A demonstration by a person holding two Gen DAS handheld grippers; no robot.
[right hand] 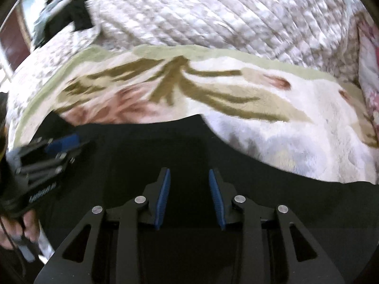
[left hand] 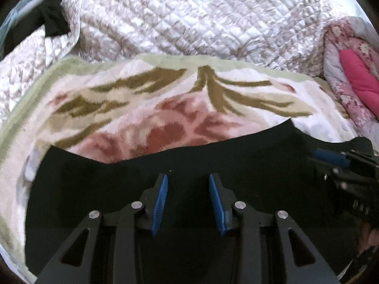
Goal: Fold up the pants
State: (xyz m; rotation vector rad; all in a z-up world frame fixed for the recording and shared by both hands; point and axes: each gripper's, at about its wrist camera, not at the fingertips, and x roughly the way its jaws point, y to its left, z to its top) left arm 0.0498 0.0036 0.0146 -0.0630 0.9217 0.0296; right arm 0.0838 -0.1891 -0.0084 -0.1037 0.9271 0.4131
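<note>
Pants (left hand: 236,156): black, spread flat on blanket (left hand: 146,118) (floral).
Left gripper (left hand: 188,184): over pants, jaws parted, apparently gripping nothing.
Right gripper (right hand: 189,179): likewise apart, above pants; fabric too dark to judge contact.

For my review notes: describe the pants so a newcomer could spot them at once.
Start at the quilted bedspread, then come nearer to the floral fleece blanket lying on it. The black pants spread over its near edge, the only plain, dark cloth among patterned bedding.
</note>
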